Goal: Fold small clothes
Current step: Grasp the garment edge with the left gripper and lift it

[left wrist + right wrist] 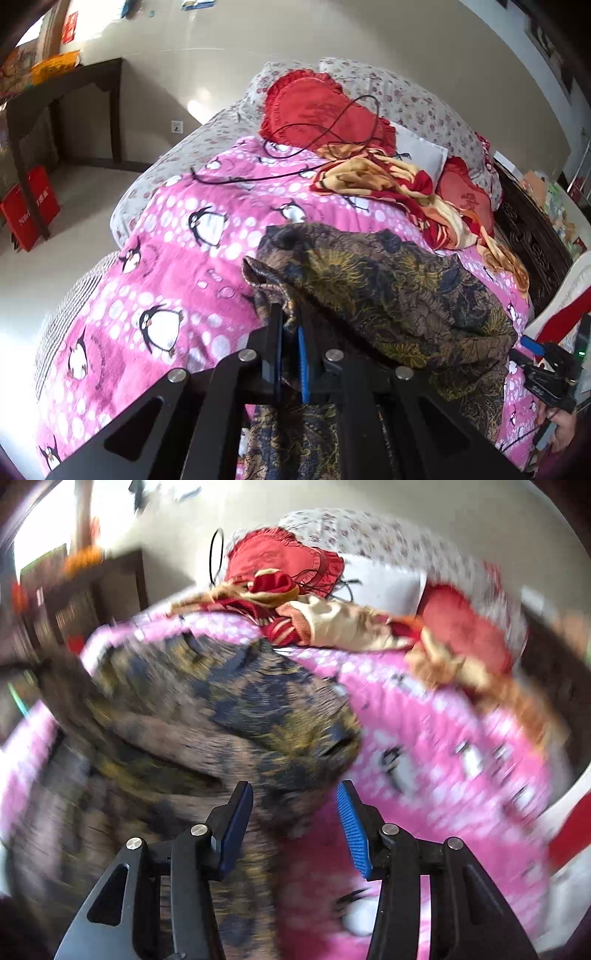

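The left gripper (290, 325) is closed on a bunched edge of the dark floral garment (388, 288), which drapes limp over the pink penguin quilt (177, 266) on the bed. The right gripper (295, 805) stands wide open and empty just above the garment's right edge. The fabric appears thin, light and floppy; pinch a hem or corner

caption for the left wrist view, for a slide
Left gripper shut on a dark floral garment over the penguin bedspread.
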`<state>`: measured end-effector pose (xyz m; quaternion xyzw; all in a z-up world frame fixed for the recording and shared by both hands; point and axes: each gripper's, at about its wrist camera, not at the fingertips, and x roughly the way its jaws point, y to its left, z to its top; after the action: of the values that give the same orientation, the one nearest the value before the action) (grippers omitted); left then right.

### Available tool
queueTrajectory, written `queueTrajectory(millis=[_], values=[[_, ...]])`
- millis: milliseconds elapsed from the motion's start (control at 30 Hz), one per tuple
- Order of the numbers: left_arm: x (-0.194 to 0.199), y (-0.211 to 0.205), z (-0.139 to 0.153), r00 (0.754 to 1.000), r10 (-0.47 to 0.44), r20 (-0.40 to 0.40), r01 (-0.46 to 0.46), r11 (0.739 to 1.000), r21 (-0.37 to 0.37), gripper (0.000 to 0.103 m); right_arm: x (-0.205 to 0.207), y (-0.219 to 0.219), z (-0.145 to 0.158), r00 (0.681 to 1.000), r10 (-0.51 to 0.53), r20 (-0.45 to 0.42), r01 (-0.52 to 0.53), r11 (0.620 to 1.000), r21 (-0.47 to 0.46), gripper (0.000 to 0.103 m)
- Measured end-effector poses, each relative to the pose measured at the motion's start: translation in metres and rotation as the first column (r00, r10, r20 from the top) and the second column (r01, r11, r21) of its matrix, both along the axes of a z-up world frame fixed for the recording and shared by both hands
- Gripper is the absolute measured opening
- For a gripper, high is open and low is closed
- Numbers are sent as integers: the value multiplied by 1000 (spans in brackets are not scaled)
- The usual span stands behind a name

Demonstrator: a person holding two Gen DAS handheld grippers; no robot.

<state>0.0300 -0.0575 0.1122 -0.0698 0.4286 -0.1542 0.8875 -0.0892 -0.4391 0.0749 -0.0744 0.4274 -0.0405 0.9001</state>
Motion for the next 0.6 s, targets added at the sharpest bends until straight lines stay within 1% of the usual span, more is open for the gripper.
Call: queueTrajectory(millis=[33, 100, 167, 233, 267, 333, 400, 467, 533, 600], values=[[0, 2, -3, 1000, 6, -11, -6, 1000, -3, 7, 10, -3, -8, 999, 2, -38, -3, 1000, -18, 46], [1, 2, -11, 999, 12, -32, -12, 1000, 1, 7, 28, -11, -17, 998, -5, -69, 3, 1000, -26, 46], [1, 2, -15, 999, 16, -45, -16, 1000, 3, 7, 46, -21, -17, 998, -42, -51, 42, 999, -7, 46], [0, 1, -19, 998, 8, -58, -8, 1000, -3, 7, 64, -49, -10, 990, -140, -10, 140, 983, 118, 46], [0, 0, -20, 998, 5, -58, -6, 1000, -2, 7, 67, -64, -8, 980, -201, -9, 200, 964, 177, 46], [-2, -2, -20, 999, -3, -46, 4, 1000, 10, 7, 65, -89, -2, 954, -299, 6, 287, 923, 257, 46], [-2, -3, -22, 999, -17, -48, 18, 1000, 11, 7, 55, -104, 5, 940, -341, 24, 317, 895, 313, 46], [0, -2, -25, 999, -16, -51, 17, 1000, 6, 7, 43, -112, 8, 943, -332, 11, 309, 889, 338, 46], [3, 0, -29, 998, -7, -62, 7, 1000, -13, 7, 33, -111, 6, 969, -247, -18, 233, 886, 402, 46], [5, 1, -32, 997, -2, -71, 0, 1000, -24, 7, 27, -103, -1, 985, -167, -49, 170, 865, 472, 46]])
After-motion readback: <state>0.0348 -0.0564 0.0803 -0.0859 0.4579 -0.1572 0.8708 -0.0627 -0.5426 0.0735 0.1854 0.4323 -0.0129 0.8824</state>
